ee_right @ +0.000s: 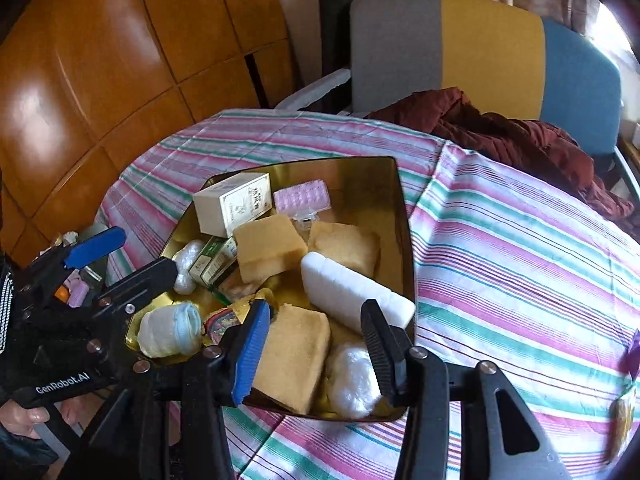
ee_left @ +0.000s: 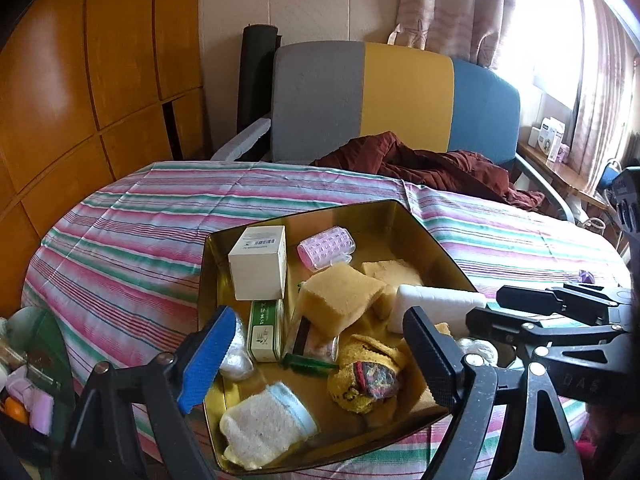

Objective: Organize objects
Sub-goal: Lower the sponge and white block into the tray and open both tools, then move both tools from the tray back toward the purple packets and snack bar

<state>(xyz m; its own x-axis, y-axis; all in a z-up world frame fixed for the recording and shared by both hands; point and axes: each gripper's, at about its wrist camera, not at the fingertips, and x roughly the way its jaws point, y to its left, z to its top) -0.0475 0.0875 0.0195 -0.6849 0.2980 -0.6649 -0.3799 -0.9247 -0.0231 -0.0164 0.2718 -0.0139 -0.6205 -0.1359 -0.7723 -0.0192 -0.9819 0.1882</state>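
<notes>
Left wrist view shows the left tool [ee_left: 320, 354] spread wide over the gold tin [ee_left: 432, 236] on the striped bench [ee_left: 120, 240], gripping nothing. Right wrist view shows the right tool [ee_right: 316, 346] partly open, gripping nothing, above a tan sponge [ee_right: 294, 364] and white wad [ee_right: 350, 384] lying in the tin's near corner.

Purple item [ee_right: 634, 350]: at 3 o'clock, cut by frame edge, kind unreadable. Yellow sock [ee_left: 366, 376]: partly behind right finger. Clutter [ee_left: 28, 380] at 8 o'clock: blurred, cropped.
</notes>
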